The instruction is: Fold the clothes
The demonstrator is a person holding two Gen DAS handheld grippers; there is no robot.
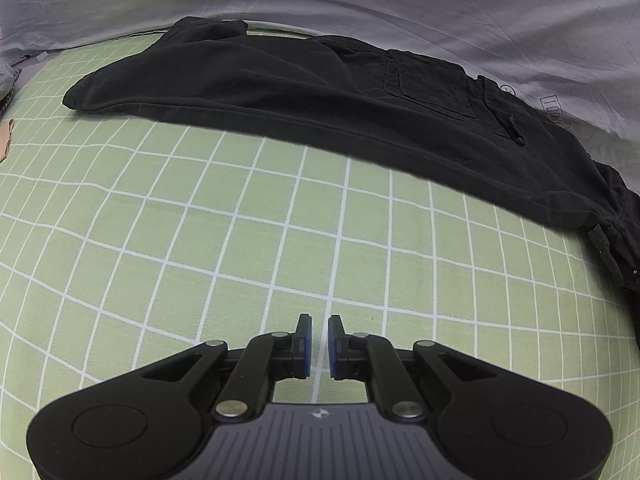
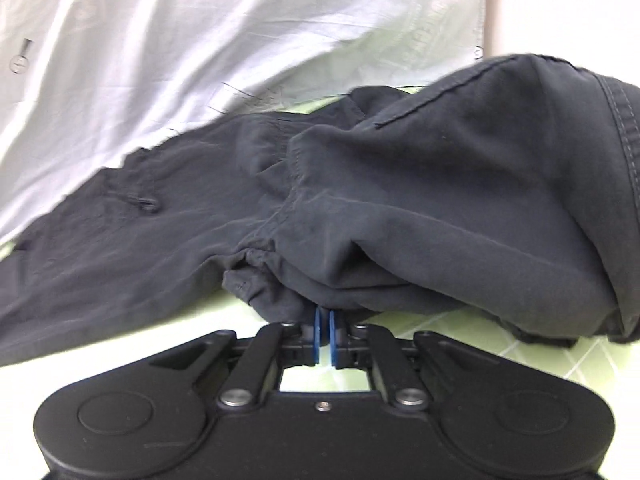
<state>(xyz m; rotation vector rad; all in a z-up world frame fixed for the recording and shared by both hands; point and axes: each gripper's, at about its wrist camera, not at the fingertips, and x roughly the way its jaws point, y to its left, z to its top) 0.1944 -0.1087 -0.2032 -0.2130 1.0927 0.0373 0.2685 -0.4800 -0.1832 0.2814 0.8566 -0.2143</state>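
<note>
The light green bed sheet with a white grid [image 1: 240,240] lay flat under everything, with a pale grey printed quilt [image 1: 400,8] bunched along its far side, and the long black cotton cargo trousers [image 1: 300,100] stretched across the sheet just before that quilt. My left tongs [image 1: 319,334] hung over bare sheet, well short of the trousers, their blue pads nearly together and holding nothing. My right tongs [image 2: 324,322] were pinched together at the gathered edge of the trousers, cloth meeting their tips.

Bare green sheet [image 1: 200,220] before black trousers [image 1: 320,92]
</note>
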